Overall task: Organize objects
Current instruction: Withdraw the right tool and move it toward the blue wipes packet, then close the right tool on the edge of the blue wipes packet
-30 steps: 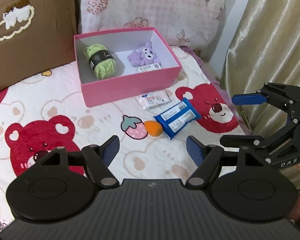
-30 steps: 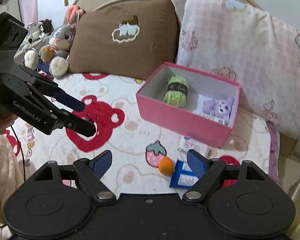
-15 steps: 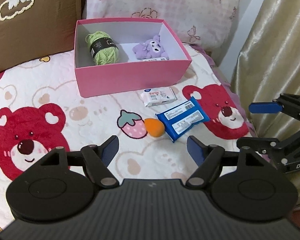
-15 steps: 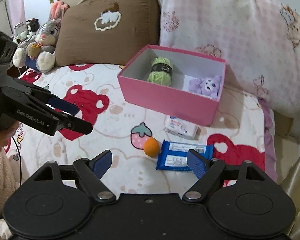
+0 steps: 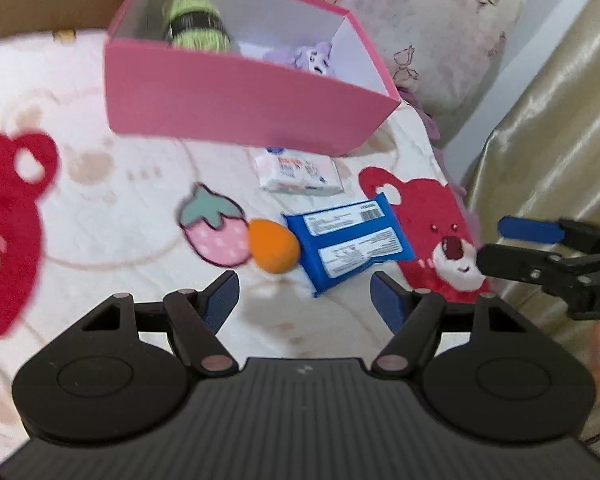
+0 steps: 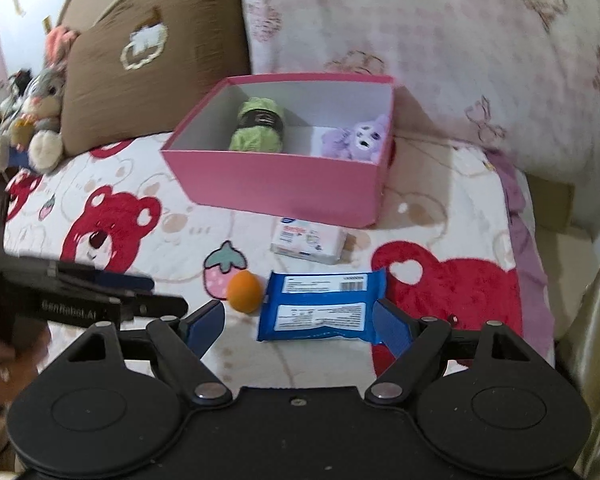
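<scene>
We note a home bedroom: a bed with a bear-print quilt (image 6: 112, 216), a brown pillow (image 6: 148, 64) and a pink pillow (image 6: 440, 32) at its head, stuffed toys (image 6: 40, 112) beside them, a gold curtain (image 5: 548, 120).

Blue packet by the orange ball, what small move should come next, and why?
Probably lower the right claw onto the blue packet and close. The packet lies loose on the bedspread, outside the pink box, and the open jaws already frame it from above.
</scene>
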